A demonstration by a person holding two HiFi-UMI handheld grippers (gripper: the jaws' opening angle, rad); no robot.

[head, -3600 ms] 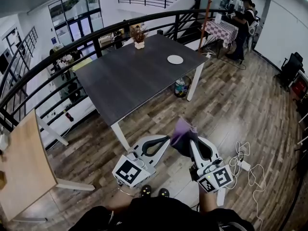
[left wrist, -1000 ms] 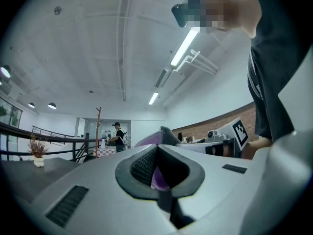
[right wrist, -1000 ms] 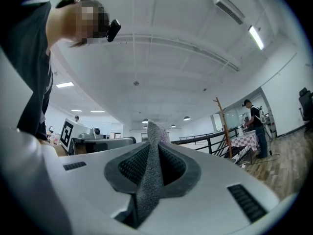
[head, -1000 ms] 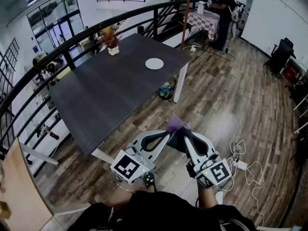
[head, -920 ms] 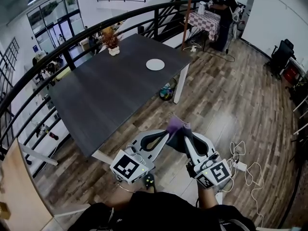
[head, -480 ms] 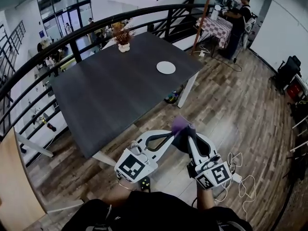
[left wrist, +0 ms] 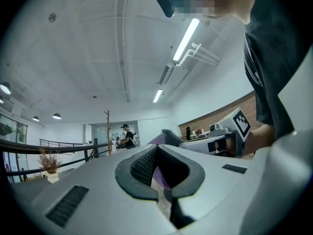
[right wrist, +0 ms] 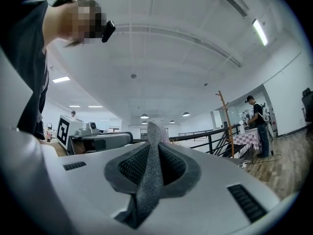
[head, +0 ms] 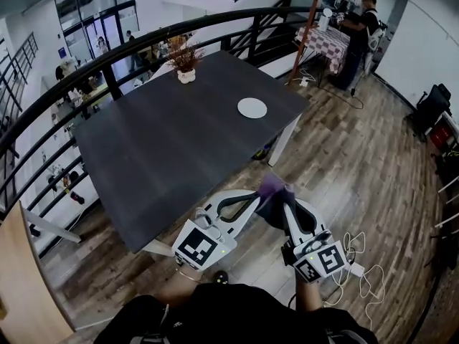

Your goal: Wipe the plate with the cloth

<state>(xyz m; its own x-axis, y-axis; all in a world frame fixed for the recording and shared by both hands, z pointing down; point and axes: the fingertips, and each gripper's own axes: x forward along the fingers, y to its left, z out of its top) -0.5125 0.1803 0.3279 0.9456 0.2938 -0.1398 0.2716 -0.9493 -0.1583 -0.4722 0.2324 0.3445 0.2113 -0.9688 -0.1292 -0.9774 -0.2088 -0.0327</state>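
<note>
A small white pot (head: 186,76) holding a dried plant (head: 185,54) stands at the far edge of the tabletop (head: 165,149), well ahead and to the left of both grippers. The plate (head: 252,107), white and round, lies on the same tabletop, well ahead of the gripper tips and apart from the pot.

The cloth (head: 272,187) is purple and bunched. It is pinched between the left gripper (head: 257,198) and the right gripper (head: 284,201), whose tips meet. Each gripper's jaws are closed on a fold of it. In the right gripper view the fold stands up as a grey, fuzzy strip.

The tabletop is dark grey on white legs. A wooden floor (head: 358,156) lies under the grippers, with white cables (head: 362,282) to their right. A black railing (head: 107,63) curves beyond the tabletop, and a person (head: 361,27) stands far ahead on the right.
</note>
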